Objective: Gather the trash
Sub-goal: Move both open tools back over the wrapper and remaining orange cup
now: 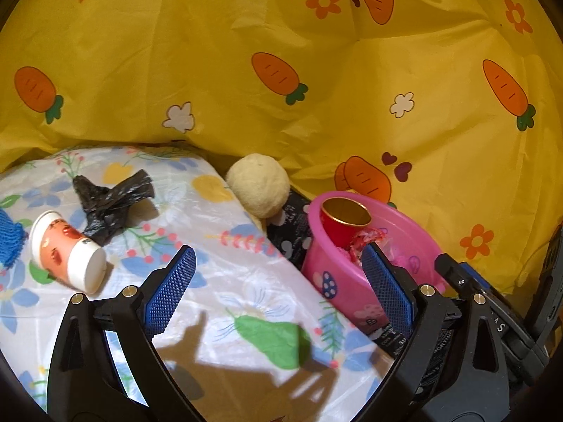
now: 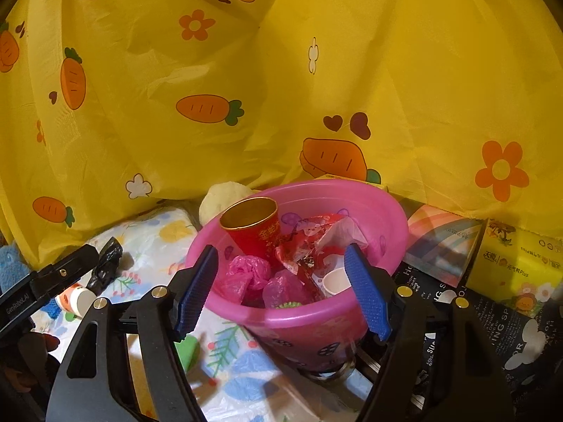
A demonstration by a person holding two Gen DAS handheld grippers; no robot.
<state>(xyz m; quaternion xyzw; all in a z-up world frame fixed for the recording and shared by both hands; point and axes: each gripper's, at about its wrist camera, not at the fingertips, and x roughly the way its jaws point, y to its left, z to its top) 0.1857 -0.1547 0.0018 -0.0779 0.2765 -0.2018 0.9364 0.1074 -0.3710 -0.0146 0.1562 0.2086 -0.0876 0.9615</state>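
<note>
A white and orange paper cup (image 1: pixel 67 249) lies on its side on the floral sheet (image 1: pixel 228 281), with a crumpled black plastic bag (image 1: pixel 109 200) just behind it. My left gripper (image 1: pixel 278 249) hovers open over the sheet, right of both, with nothing between its pads. The pink basin (image 2: pixel 299 316) holds a red cup (image 2: pixel 253 228), pink plastic bags (image 2: pixel 246 274), a red wrapper (image 2: pixel 309 242) and a small white cup (image 2: pixel 336 279). My right gripper (image 2: pixel 281 251) stands open in front of the basin's near rim, gripping nothing.
A cream ball (image 1: pixel 258 184) rests behind the sheet beside the basin (image 1: pixel 337 281). A blue knitted item (image 1: pixel 8 242) lies at the far left. A rainbow box (image 2: pixel 443 246) and a yellow tissue pack (image 2: pixel 520 263) sit right of the basin. Yellow carrot-print cloth (image 2: pixel 281 70) hangs behind.
</note>
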